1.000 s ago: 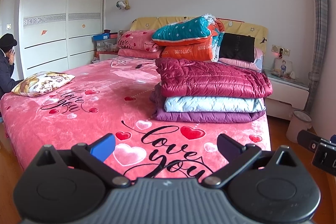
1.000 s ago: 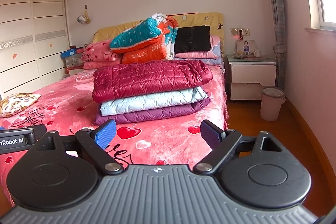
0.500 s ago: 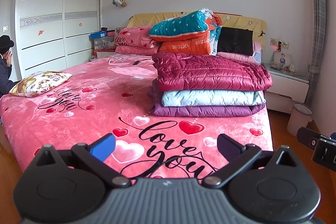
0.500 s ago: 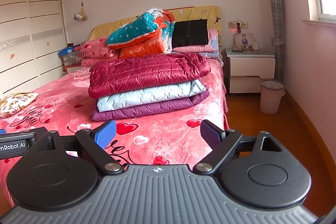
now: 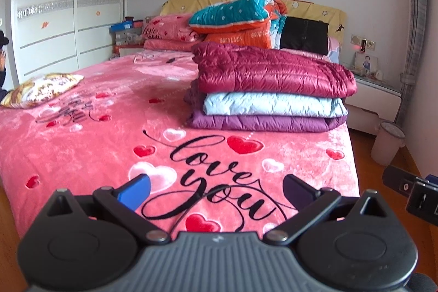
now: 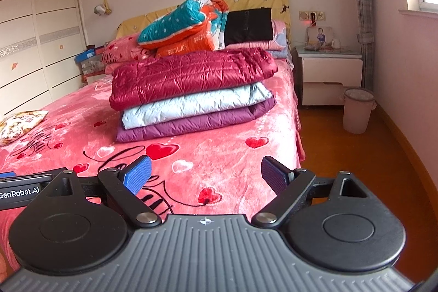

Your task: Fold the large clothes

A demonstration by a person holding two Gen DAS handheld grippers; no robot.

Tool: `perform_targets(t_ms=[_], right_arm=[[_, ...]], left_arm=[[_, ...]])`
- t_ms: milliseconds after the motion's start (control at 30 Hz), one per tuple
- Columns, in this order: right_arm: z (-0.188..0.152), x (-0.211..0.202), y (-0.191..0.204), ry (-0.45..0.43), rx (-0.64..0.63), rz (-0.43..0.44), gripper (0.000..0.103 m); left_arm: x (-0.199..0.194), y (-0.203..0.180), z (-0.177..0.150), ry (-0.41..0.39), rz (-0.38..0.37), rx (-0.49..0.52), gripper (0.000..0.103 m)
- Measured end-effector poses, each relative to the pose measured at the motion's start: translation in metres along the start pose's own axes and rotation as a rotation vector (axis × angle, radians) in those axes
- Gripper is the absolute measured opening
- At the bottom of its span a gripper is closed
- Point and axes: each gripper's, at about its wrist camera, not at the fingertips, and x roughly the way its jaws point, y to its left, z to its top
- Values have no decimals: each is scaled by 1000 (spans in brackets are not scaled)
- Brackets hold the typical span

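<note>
Left wrist view: both the left gripper [image 5: 216, 189] and right gripper [image 6: 205, 174] gape empty before stacked jackets [image 5: 268, 89].

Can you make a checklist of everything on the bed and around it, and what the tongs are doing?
Surface: bed under a pink heart blanket.
Job's things: three folded jackets stacked, maroon jacket on pale blue jacket on purple jacket.
Clutter: patterned cushion, quilts and pillows piled by the headboard.
Tongs: left tongs and right tongs both open, empty, short of the stack.
Cables: nothing seen.
Surroundings: wardrobe, nightstand, bin.
</note>
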Motion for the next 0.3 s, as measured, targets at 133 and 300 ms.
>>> perform_targets(t_ms=[133,300], right_arm=[[-8,25,-2,20,-1,3,103],[-14,70,-1,47,-24,-4,103]], left_arm=[[21,5,-9,22,-8,-24,102],[60,18,-23,60,47,-60,102]])
